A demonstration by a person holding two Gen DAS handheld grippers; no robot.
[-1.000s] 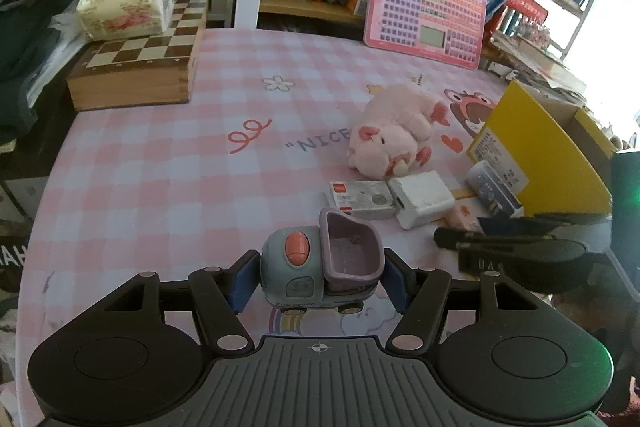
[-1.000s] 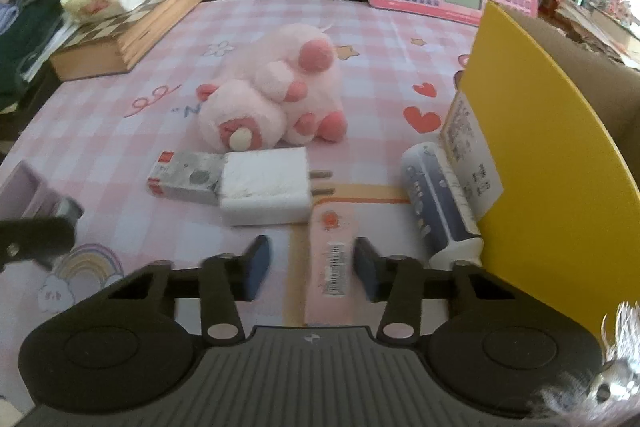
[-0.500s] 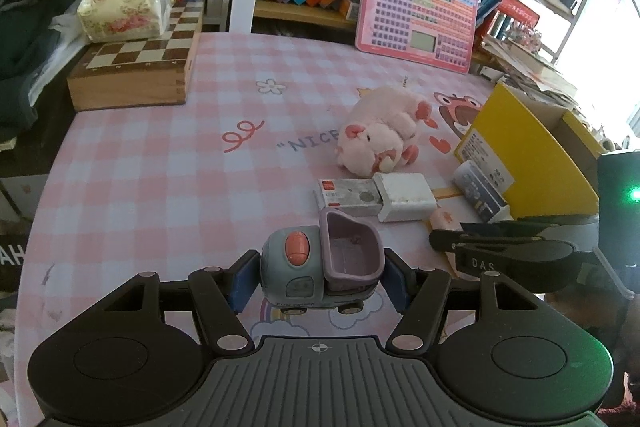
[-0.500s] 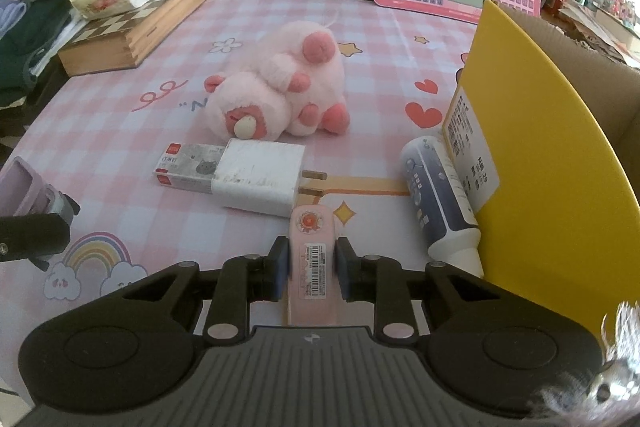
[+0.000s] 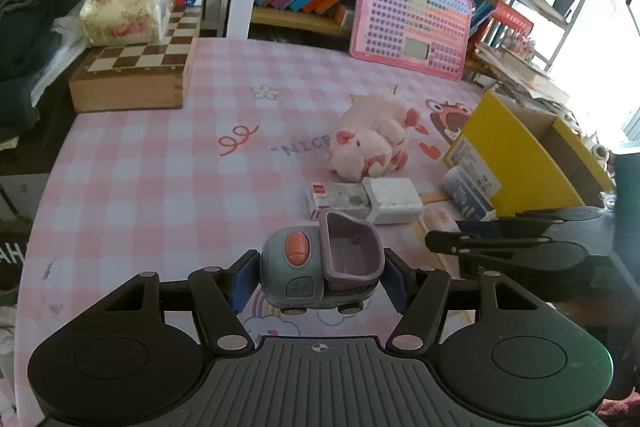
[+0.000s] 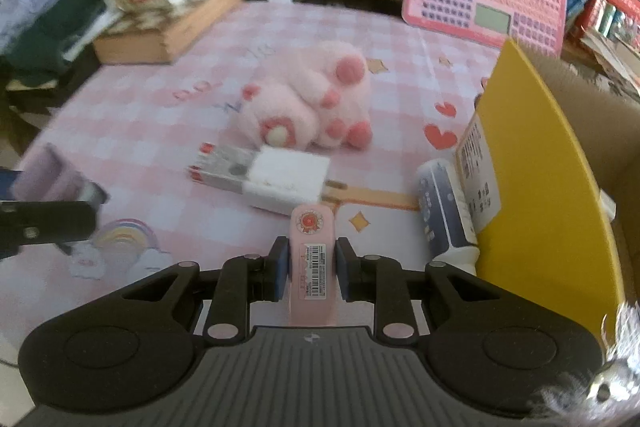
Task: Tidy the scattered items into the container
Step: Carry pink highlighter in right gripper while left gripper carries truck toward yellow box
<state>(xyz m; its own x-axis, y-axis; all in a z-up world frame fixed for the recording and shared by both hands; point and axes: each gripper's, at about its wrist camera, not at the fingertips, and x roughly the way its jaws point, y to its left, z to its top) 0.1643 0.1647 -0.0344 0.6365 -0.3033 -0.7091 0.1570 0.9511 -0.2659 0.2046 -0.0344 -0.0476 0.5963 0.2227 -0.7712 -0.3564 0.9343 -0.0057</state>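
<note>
My left gripper is shut on a grey toy truck with a purple bucket, held just above the pink checked tablecloth. My right gripper is shut on a flat pink tube with a barcode label, lifted off the cloth. The yellow cardboard box stands open at the right. On the cloth lie a pink plush pig, a white charger, a small grey carton and a dark blue-and-white tube leaning on the box. The right gripper shows at the right edge of the left wrist view.
A wooden chessboard box with a tissue pack sits at the far left. A pink toy tablet leans on the bookshelf behind the table. Dark clothing hangs off the left edge.
My right gripper closed on the pink tube and lifted it a little off the cloth. The left gripper keeps hold of the toy truck and has barely moved.
</note>
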